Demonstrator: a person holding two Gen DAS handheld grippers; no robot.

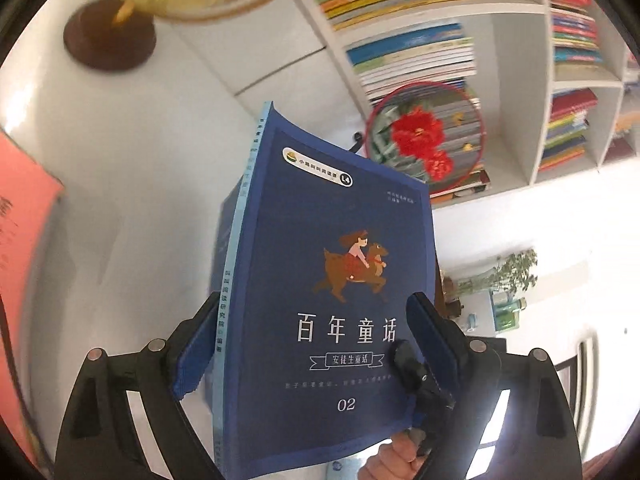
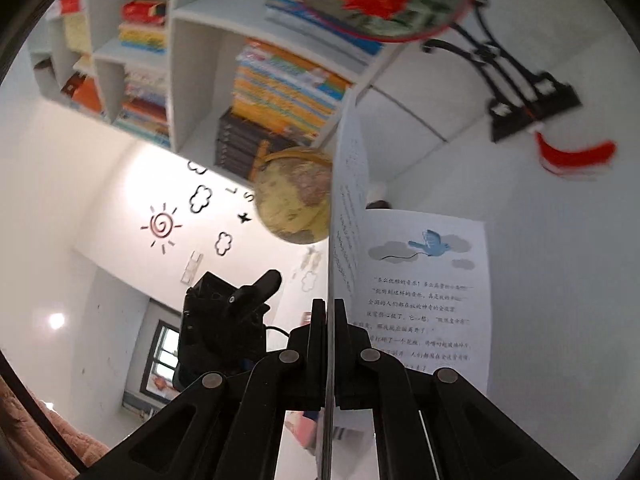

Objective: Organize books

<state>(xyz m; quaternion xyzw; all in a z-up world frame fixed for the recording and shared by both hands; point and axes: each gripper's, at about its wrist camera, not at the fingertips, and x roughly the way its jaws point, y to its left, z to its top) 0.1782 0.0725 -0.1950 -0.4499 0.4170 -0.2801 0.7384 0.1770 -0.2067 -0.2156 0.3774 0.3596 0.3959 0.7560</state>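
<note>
A dark blue storybook [image 1: 332,280] with a girl riding a brown animal on its cover fills the left wrist view, cover towards the camera. My left gripper [image 1: 314,308] stands wide open, its blue pads either side of the book. My right gripper [image 1: 416,376] pinches the cover's right edge, with a hand [image 1: 392,456] below it. In the right wrist view the right gripper [image 2: 329,312] is shut on a thin leaf of the book seen edge-on. An inner page [image 2: 424,288] with a blue bird hangs open to the right.
A white bookshelf [image 1: 516,80] holds several stacks of books. In front of it stand a round fan [image 1: 424,136] with red flowers and a globe [image 2: 296,196]. A pink book [image 1: 24,216] lies at the left edge. A vase with a plant [image 1: 504,280] stands at the right.
</note>
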